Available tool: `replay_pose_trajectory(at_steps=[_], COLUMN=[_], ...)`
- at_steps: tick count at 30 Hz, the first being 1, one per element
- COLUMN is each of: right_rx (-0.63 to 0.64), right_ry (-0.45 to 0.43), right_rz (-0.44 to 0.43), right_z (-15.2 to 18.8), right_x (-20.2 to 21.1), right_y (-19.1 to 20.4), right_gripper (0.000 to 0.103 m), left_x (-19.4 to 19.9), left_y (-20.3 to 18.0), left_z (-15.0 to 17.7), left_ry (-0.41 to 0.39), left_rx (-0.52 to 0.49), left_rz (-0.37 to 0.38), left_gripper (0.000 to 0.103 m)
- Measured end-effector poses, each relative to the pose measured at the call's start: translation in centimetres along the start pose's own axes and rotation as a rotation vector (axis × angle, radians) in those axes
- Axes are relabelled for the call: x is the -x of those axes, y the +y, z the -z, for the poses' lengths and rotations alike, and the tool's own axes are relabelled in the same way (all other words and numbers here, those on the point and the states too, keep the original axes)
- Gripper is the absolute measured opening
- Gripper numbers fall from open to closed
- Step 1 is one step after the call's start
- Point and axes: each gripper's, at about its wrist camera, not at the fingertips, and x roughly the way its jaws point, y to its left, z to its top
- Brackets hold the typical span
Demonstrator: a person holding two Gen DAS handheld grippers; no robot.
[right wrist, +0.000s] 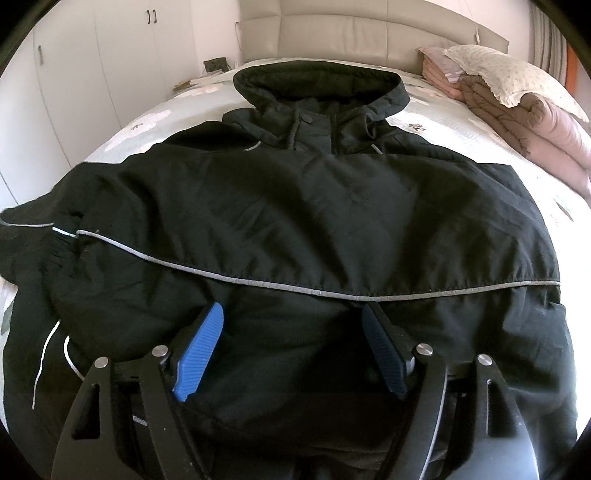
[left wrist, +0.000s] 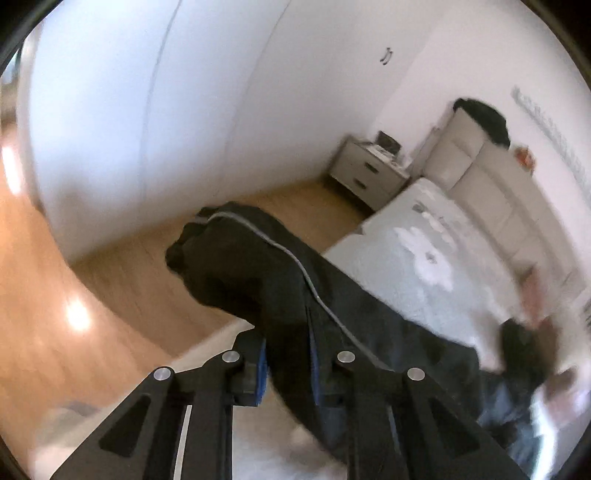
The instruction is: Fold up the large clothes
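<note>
Black hooded jacket (right wrist: 295,206) is lying spread front-up across the bed (right wrist: 461,122), filling the middle of the right wrist view, hood toward the headboard (right wrist: 332,29) at the top. Folded quilts and a pillow (right wrist: 517,107) are sitting at upper right. Left hand-held gripper (left wrist: 288,365) is clamping a sleeve (left wrist: 251,266) of the jacket, which is hanging forward over the wooden floor (left wrist: 55,277). Right hand-held gripper (right wrist: 291,343) is standing with fingers apart over the jacket's lower front, gripping nothing.
</note>
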Motion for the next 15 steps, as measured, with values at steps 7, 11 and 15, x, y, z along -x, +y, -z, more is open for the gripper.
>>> replay_pose_trajectory(at_steps=[7,11,15], right_rx=[0.013,0.016,0.076], right_ry=[0.025,0.051,-0.018], right_rz=[0.009,-0.004,-0.086], right_z=[-0.3,-2.3,-5.1], right_x=[-0.3,1.0,3.4], right_y=[0.2,1.3,5.7], right_gripper=[0.080,0.071,0.071], left_x=[-3.2,-0.3,1.5], left_y=[2.2,1.4,-0.6], left_z=[2.7,1.3,0.1], left_ry=[0.146,0.076,0.024], left_rx=[0.014,-0.051,-0.149], left_rz=[-0.089,-0.015,0.003], left_gripper=[0.018,0.018,0.018])
